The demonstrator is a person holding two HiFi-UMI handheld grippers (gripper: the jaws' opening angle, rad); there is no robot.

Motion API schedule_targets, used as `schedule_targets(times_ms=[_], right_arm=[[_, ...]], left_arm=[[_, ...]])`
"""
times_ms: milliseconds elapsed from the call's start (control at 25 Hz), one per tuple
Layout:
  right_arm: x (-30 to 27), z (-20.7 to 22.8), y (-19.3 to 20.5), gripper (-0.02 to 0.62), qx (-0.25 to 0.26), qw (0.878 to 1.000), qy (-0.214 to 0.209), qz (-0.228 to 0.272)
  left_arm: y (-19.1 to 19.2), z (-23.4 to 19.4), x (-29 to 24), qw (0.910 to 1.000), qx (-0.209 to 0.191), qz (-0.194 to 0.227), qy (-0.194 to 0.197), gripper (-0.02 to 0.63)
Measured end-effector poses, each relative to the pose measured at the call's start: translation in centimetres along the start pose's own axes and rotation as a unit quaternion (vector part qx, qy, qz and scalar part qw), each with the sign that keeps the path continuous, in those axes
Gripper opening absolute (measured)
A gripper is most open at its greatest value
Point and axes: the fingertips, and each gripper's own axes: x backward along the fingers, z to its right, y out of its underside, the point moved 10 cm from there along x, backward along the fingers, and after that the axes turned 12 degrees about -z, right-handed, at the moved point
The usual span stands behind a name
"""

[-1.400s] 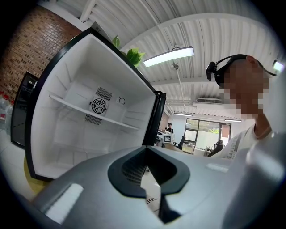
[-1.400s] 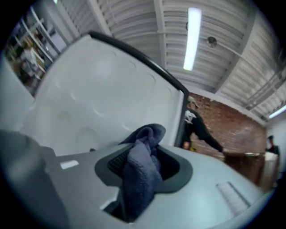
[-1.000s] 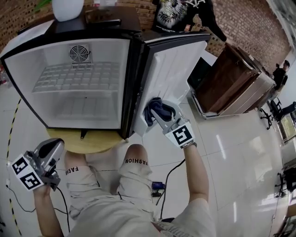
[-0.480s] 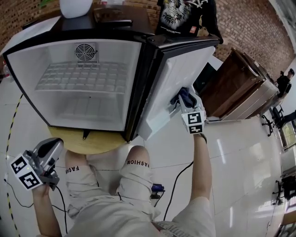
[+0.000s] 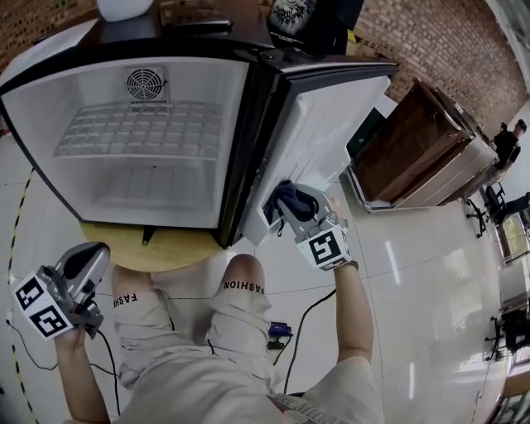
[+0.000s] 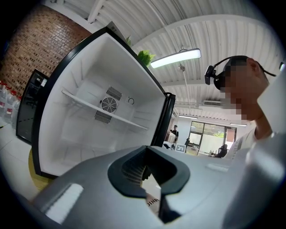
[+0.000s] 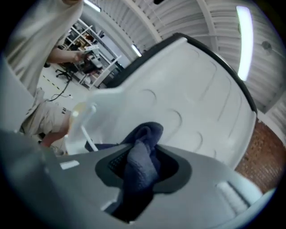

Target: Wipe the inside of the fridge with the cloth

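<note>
The small black fridge [image 5: 141,166] stands open, its white door liner [image 5: 331,124] swung out to the right. My right gripper [image 5: 286,211] is shut on a dark blue cloth [image 5: 286,197] and presses it against the lower part of that liner. The right gripper view has the cloth [image 7: 140,156] bunched between the jaws, with the liner [image 7: 187,103] just behind it. My left gripper [image 5: 87,258] hangs shut and holds nothing at the lower left, beside the person's knee. Its own view looks up into the fridge [image 6: 103,112] and its wire shelf.
The fridge rests on a round wooden table [image 5: 166,252]. A brown wooden cabinet [image 5: 414,141] stands on the tiled floor to the right of the door. A black cable [image 5: 302,323] lies on the floor by the person's legs. A white object [image 5: 124,8] sits on the fridge top.
My right gripper carried the cloth up the door liner, then came back down to its lower part. The left gripper stayed put.
</note>
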Motion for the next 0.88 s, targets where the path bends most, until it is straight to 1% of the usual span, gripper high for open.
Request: schedule_targets(times_ms=[40,80,120,160,240,280,320,360,400,440,480,520,560,600,640,680,720,760,800,840,880], right_arm=[[-0.5,1.2,1.4,0.115,-0.013,1.000,0.007,-0.011],[-1.0,2.6,2.8,0.118,-0.024,0.999,0.024,-0.031],[-1.5,4.0,4.2,0.117,-0.029,0.996,0.054,-0.062],[-2.1,5.5,5.6,0.117,-0.026,0.991,0.092,-0.097],[-3.8,8.4,7.8,0.115,-0.013,0.972,0.172,-0.157],[-4.5,9.3,8.4,0.115,-0.003,0.963,0.202,-0.178],[-4.8,9.6,8.5,0.115,0.008,0.956,0.225,-0.187],[-4.5,9.5,8.1,0.115,0.012,0.953,0.242,-0.182],[-3.4,9.0,7.3,0.117,0.005,0.953,0.258,-0.161],[-1.7,8.3,6.2,0.117,-0.015,0.954,0.274,-0.124],[0.6,7.7,5.2,0.117,-0.044,0.953,0.291,-0.077],[3.1,6.9,4.3,0.117,-0.079,0.948,0.308,-0.026],[5.6,6.1,3.7,0.117,-0.114,0.940,0.321,0.019],[7.8,5.2,3.4,0.117,-0.146,0.933,0.327,0.048],[9.5,4.1,3.4,0.117,-0.172,0.929,0.322,0.066],[10.4,2.8,3.2,0.117,-0.190,0.930,0.306,0.078],[10.7,1.4,3.1,0.117,-0.192,0.936,0.280,0.090],[10.4,-0.1,3.0,0.118,-0.180,0.947,0.246,0.099],[9.7,-1.8,3.0,0.118,-0.155,0.962,0.204,0.094],[8.8,-3.5,3.2,0.118,-0.117,0.978,0.159,0.067],[7.6,-5.1,3.3,0.118,-0.076,0.990,0.115,0.025]], left_arm=[[0.0,0.1,0.1,1.0000,-0.001,0.001,0.001,0.000],[0.1,0.1,0.1,1.0000,-0.001,0.002,0.000,0.000],[0.0,0.1,0.3,1.0000,-0.001,0.004,0.000,0.000],[0.0,0.0,0.4,1.0000,0.000,0.005,-0.002,0.000],[0.1,-0.2,0.5,1.0000,0.002,0.005,-0.004,0.000],[0.1,-0.2,0.5,1.0000,0.002,0.003,-0.005,0.000],[0.2,-0.2,0.4,1.0000,0.003,0.002,-0.005,0.000],[0.2,-0.1,0.4,1.0000,0.004,0.000,-0.005,0.000],[0.3,-0.1,0.4,1.0000,0.004,-0.001,-0.005,0.000],[0.3,0.0,0.3,1.0000,0.005,-0.001,-0.004,0.000],[0.3,0.0,0.3,1.0000,0.004,-0.001,-0.003,0.000],[0.2,-0.1,0.2,1.0000,0.004,-0.001,-0.003,0.000],[0.2,-0.3,0.2,1.0000,0.003,-0.001,-0.003,0.000],[0.2,-0.4,0.2,1.0000,0.003,-0.002,-0.004,0.000],[0.3,-0.5,0.3,1.0000,0.004,-0.003,-0.005,0.000],[0.3,-0.5,0.4,1.0000,0.006,-0.005,-0.007,0.000],[0.3,-0.5,0.4,0.9999,0.007,-0.005,-0.008,0.000],[0.2,-0.5,0.3,0.9999,0.007,-0.006,-0.008,0.000],[0.2,-0.4,0.1,0.9999,0.007,-0.006,-0.006,0.000],[0.2,-0.3,-0.1,0.9999,0.007,-0.008,-0.003,0.000],[0.2,-0.1,-0.5,0.9999,0.006,-0.009,0.002,0.000]])
